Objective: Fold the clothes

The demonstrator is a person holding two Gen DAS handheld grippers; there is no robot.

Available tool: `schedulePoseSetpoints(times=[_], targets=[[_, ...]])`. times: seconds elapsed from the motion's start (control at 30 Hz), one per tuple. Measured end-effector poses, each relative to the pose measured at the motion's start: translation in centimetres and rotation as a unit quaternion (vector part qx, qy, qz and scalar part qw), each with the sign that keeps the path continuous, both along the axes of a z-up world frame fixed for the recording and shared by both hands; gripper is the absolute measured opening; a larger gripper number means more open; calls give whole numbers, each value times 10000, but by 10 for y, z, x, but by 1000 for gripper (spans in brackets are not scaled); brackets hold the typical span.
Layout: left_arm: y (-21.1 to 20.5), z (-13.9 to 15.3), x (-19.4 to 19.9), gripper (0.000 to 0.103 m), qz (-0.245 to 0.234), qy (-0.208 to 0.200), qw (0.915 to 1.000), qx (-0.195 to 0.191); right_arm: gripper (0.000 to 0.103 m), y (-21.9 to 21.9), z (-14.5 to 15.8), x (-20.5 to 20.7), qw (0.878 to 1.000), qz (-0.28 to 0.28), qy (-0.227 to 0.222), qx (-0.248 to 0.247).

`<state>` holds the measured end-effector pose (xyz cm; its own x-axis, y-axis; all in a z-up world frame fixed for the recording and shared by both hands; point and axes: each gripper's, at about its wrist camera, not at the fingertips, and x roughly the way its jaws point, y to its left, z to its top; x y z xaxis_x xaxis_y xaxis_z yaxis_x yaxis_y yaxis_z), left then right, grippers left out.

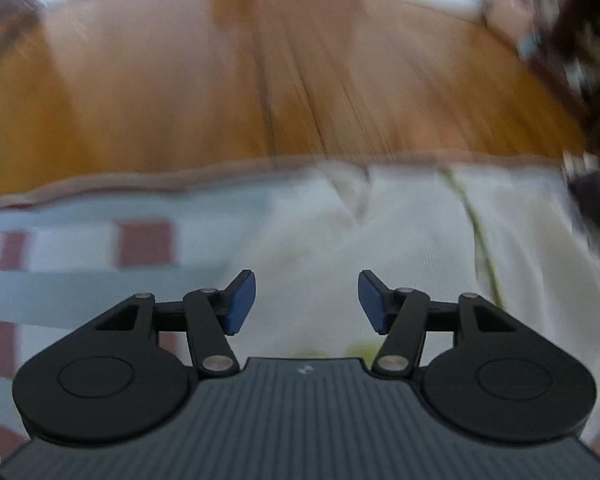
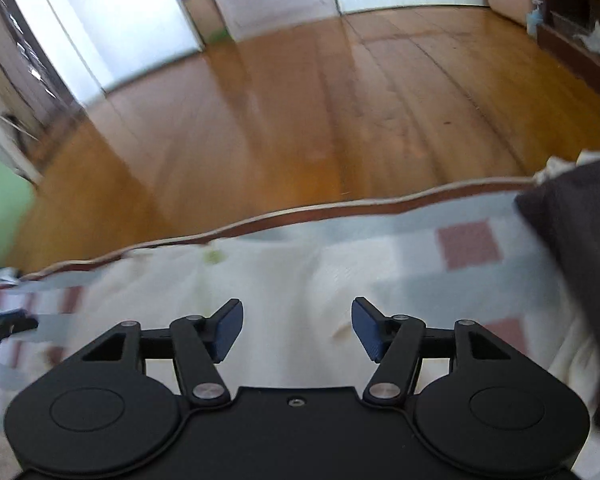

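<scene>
The 2 grippers hold nothing: the left gripper [image 1: 307, 302] and right gripper [image 2: 297, 330] both gape wide. 1 white cloth [image 1: 400, 240] lies at 12 o'clock on 1 checked blanket [image 2: 468, 248]. 1 dark cloth [image 2: 580, 260] sits at 3 o'clock.

A white garment [image 1: 400, 240] with a thin green stripe lies rumpled and spread flat at centre. A dark garment [image 2: 580, 248] lies bunched at three o'clock, near it.
</scene>
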<state>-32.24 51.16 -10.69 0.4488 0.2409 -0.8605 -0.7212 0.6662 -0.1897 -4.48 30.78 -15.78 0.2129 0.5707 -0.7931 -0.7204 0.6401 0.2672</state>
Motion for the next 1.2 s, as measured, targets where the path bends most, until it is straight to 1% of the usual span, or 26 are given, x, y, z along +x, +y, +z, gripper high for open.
schedulePoseSetpoints(times=[0.03, 0.1, 0.17, 0.23, 0.33, 0.4, 0.47, 0.57, 0.63, 0.67, 0.73, 0.77, 0.8, 0.83, 0.87, 0.93, 0.97, 1.03, 1.07, 1.1, 1.13, 1.2], targets=[[5, -9, 4, 56, 48, -5, 9999, -121, 66, 7, -5, 8, 10000, -6, 60, -75], [11, -25, 7, 56, 256, -28, 9994, -231, 66, 19, -19, 19, 9993, 29, 316, -219], [15, -31, 8, 56, 443, -27, 9990, -3, 66, 27, -35, 23, 9979, 42, 434, -481], [24, -34, 8, 56, 521, -118, 9985, 82, 66, 30, -48, 27, 9969, -26, 438, -659], [40, -40, 7, 57, 605, -286, 9977, 137, 66, 27, -57, 31, 9966, -220, 534, -586], [50, -43, 7, 61, 660, -398, 9969, 175, 68, 28, -59, 35, 9966, -195, 651, -472], [58, -53, 8, 61, 658, -448, 9968, 1, 70, 31, -63, 37, 9971, -150, 658, -340], [63, -68, 12, 61, 654, -486, 9963, -272, 69, 35, -74, 37, 9972, -235, 708, -102], [62, -75, 12, 64, 696, -478, 9958, -361, 21, 36, -80, 31, 9970, -160, 752, 105], [60, -76, 10, 69, 726, -462, 9957, -329, 11, 37, -79, 23, 9969, 62, 749, 228], [57, -78, 6, 70, 785, -430, 9956, -264, 10, 34, -68, -7, 9949, 614, 514, 605], [56, -77, 4, 70, 777, -422, 9958, -227, 9, 29, -62, -22, 9918, 784, 540, 851], [55, -76, 1, 70, 761, -438, 9959, -194, 9, 23, -58, -37, 9873, 937, 668, 1097], [55, -73, -2, 70, 788, -485, 9956, -142, 9, 16, -58, -53, 9813, 1076, 920, 1307], [59, -72, -5, 70, 848, -547, 9949, -89, 8, 10, -60, -72, 9761, 1261, 1099, 1385], [61, -65, -15, 70, 1225, -828, 9890, 81, 8, -2, -70, -111, 9682, 1711, 1334, 1243], [61, -61, -20, 70, 1439, -985, 9845, 174, 8, -7, -77, -128, 9656, 1933, 1399, 1028], [60, -53, -30, 70, 1567, -1276, 9792, 197, 8, -21, -88, -152, 9638, 2227, 1351, 564], [60, -50, -34, 70, 1598, -1419, 9767, 190, 7, -28, -92, -160, 9634, 2298, 1327, 392], [59, -46, -39, 70, 1628, -1562, 9740, 184, 7, -35, -95, -161, 9642, 2252, 1361, 334], [58, -47, -39, 70, 1572, -1596, 9745, 133, 7, -42, -96, -158, 9652, 2154, 1443, 348], [57, -53, -34, 70, 1397, -1531, 9783, -32, 6, -51, -91, -150, 9653, 2017, 1592, 468]])
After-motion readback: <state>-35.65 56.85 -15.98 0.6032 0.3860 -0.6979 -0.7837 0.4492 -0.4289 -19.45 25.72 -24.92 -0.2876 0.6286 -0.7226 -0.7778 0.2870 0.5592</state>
